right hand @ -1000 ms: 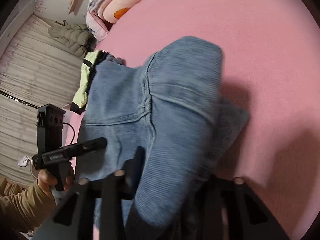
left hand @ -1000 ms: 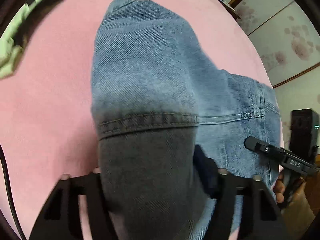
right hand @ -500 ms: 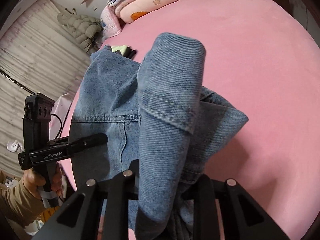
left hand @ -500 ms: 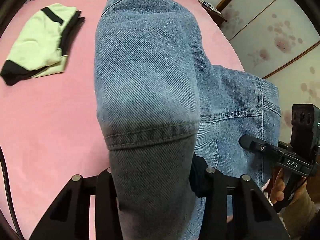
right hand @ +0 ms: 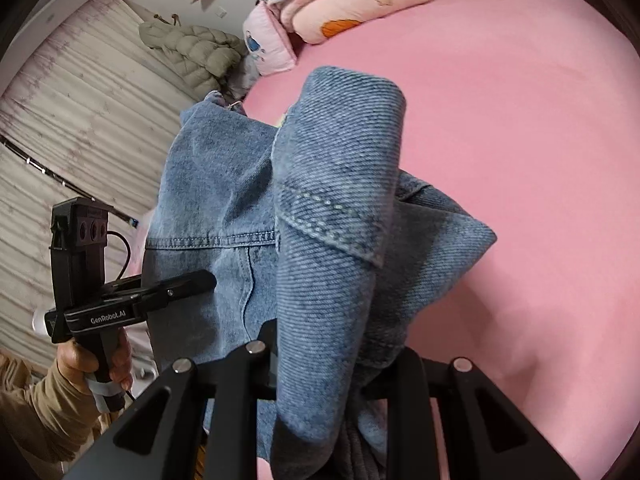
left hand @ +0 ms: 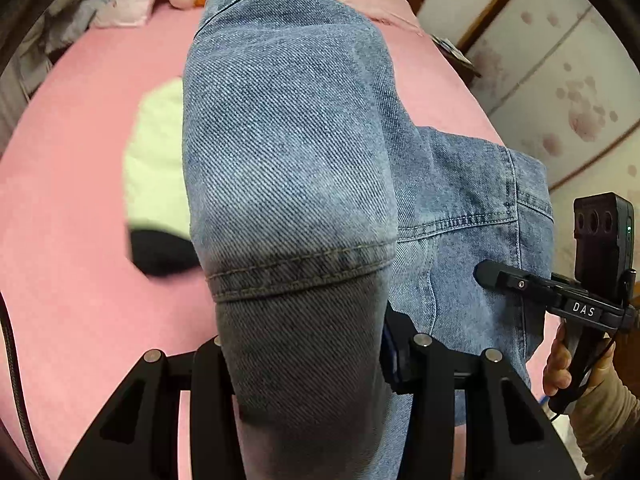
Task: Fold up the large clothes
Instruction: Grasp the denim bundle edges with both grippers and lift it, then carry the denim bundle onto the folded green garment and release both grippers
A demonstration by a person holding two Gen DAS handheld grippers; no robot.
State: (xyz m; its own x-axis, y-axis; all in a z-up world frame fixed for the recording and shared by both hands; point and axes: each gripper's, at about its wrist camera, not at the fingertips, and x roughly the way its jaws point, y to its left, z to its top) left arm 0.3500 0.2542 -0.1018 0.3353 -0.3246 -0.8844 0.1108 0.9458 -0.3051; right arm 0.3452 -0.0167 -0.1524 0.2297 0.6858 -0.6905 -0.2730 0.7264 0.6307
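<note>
Both grippers now carry the blue jeans (left hand: pixel 288 152) higher above the pink bed sheet (left hand: pixel 80 240) than a second ago, so more of the room shows: folded bedding (right hand: pixel 352 4) and a padded jacket (right hand: pixel 192 48) enter toward 12 and 10 o'clock. The left gripper (left hand: pixel 308 344) has narrowed slightly on its hemmed leg. The green-and-black garment (left hand: pixel 156 176) shifts from 10 o'clock to 9 o'clock, partly behind the leg. In the right wrist view the jeans now hide that garment.

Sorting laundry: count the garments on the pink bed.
2: jeans held up by both grippers; a pale green and black garment lying behind them. More may be hidden.
</note>
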